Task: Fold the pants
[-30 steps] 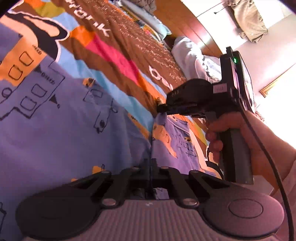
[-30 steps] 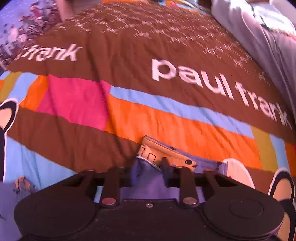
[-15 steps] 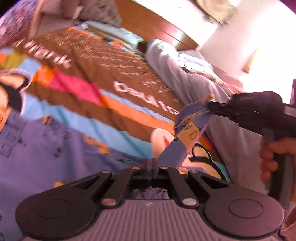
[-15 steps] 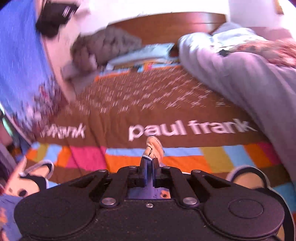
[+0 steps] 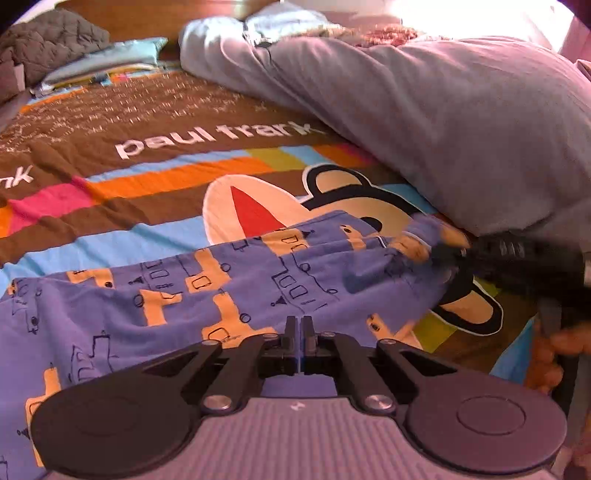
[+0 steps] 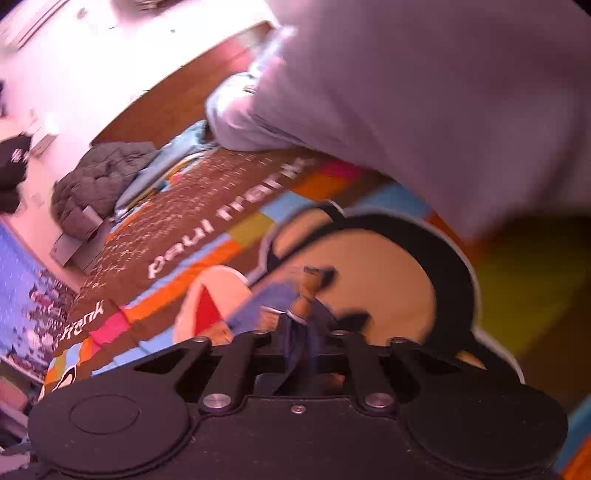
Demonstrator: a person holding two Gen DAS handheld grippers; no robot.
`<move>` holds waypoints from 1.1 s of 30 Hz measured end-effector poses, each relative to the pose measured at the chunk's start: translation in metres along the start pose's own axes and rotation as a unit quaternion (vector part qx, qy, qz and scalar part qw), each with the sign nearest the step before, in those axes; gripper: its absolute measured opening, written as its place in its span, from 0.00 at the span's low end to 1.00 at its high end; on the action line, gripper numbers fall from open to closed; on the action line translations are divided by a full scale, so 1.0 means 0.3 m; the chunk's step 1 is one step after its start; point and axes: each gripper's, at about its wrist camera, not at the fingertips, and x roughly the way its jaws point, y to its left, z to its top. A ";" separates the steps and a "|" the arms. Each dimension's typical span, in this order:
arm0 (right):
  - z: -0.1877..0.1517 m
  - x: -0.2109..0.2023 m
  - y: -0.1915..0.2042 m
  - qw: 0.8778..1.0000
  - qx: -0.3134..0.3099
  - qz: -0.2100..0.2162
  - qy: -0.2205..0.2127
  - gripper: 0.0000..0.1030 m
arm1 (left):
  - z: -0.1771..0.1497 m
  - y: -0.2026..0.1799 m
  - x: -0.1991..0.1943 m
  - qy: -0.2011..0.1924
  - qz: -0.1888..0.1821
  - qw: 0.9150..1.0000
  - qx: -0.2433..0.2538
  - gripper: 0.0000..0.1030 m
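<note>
The pants [image 5: 207,291] are purple-blue with orange shapes and dark line drawings. They lie spread across a colourful bedspread [image 5: 155,173]. My left gripper [image 5: 298,332] is shut on the near edge of the pants. My right gripper [image 5: 448,254] shows blurred at the right of the left wrist view, shut on a far corner of the pants. In the right wrist view the pinched cloth [image 6: 306,306] sticks up between the shut fingers of that gripper [image 6: 301,332].
A large grey duvet [image 5: 461,110] is bunched along the right of the bed. A dark quilted garment [image 5: 44,40] and folded light-blue bedding [image 5: 110,61] lie at the headboard [image 5: 155,22]. The "paul frank" lettering [image 5: 218,136] crosses the brown band.
Both grippers have swung the pants over to the right, from the bedspread's left part towards the grey duvet. The pants were lifted between the grippers and now lie lower, stretched out.
</note>
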 end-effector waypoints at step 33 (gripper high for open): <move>0.007 -0.007 -0.103 0.989 -0.053 0.135 -0.020 0.10 | 0.524 -0.240 0.394 0.064 -0.163 0.982 0.076 0.05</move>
